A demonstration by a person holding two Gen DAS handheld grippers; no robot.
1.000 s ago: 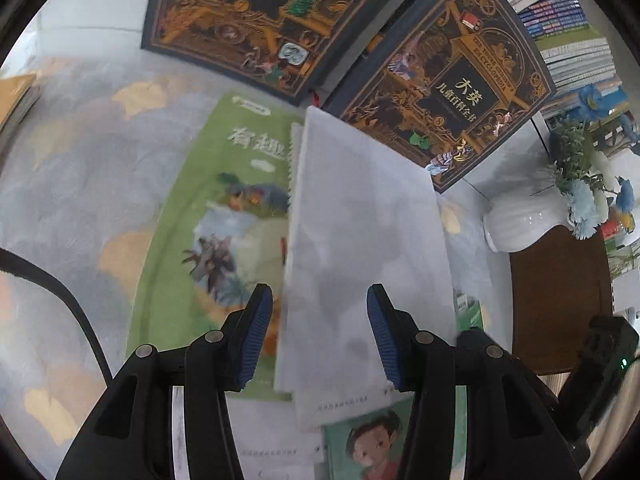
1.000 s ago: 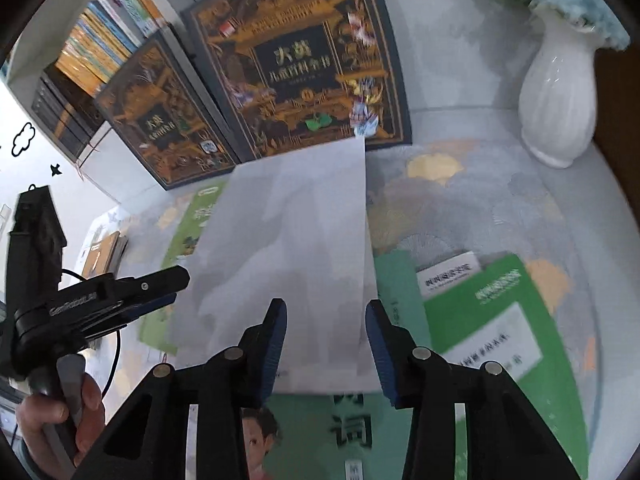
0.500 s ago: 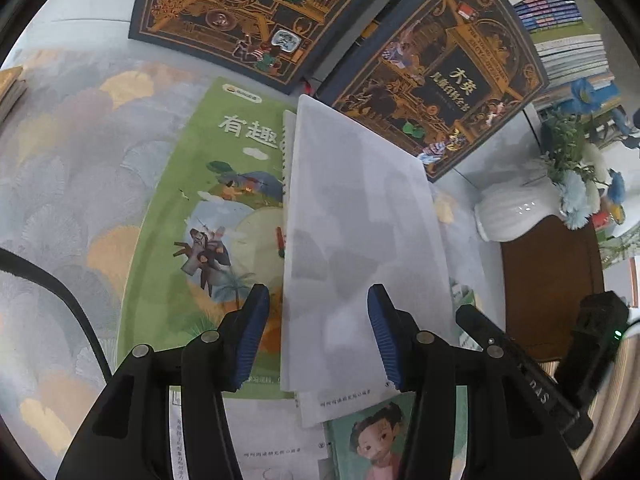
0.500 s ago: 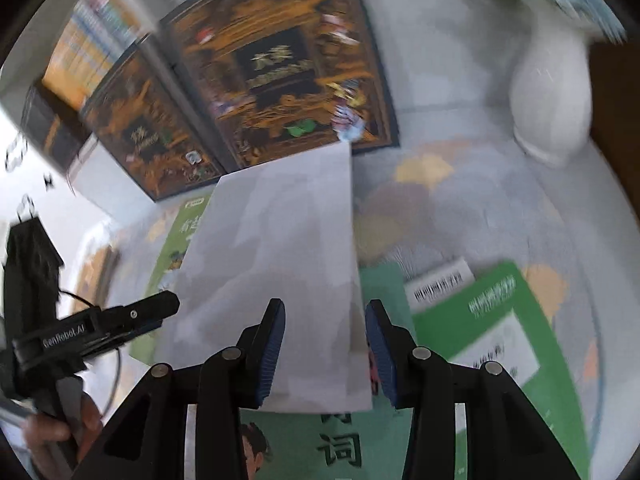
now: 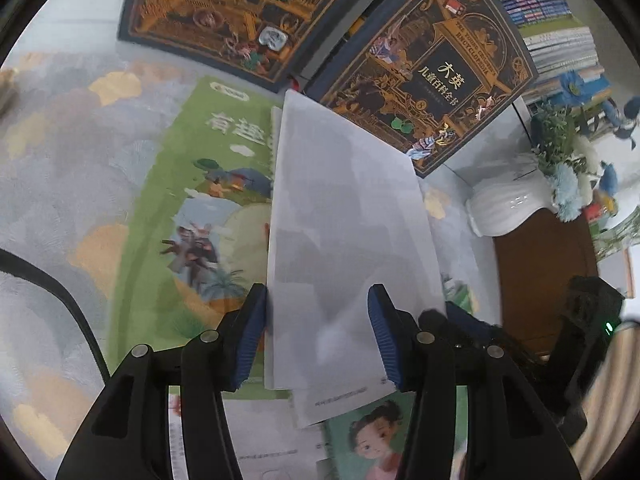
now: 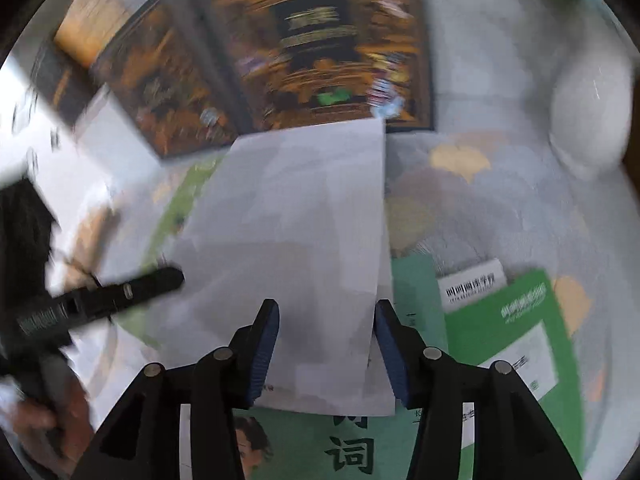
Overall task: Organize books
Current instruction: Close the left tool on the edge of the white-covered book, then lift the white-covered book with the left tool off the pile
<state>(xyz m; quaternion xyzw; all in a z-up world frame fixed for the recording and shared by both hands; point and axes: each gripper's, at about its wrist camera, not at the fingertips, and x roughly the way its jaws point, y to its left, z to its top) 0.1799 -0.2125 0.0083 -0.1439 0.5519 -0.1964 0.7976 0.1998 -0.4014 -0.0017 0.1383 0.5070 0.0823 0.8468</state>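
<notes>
A white-backed book (image 5: 348,240) lies face down on a pile of thin books in the middle. Under it are a light green picture book (image 5: 200,216) on the left and a teal book with a girl's face (image 5: 376,436) in front. My left gripper (image 5: 318,332) is open, its jaws either side of the white book's near end. My right gripper (image 6: 326,344) is open over the white book (image 6: 288,232), near its right edge. The right wrist view is blurred. A green booklet (image 6: 516,328) lies to the right.
Two large dark ornate encyclopedias (image 5: 428,68) lean upright at the back, with shelved books (image 5: 560,40) behind. A white vase (image 5: 508,208) with blue flowers stands at the right by a brown wooden surface (image 5: 540,280). A patterned grey cloth (image 5: 60,168) covers the table.
Both grippers have moved in closer over the white book. The right gripper has come up beside the left one and its view has become blurred. The books have not shifted.
</notes>
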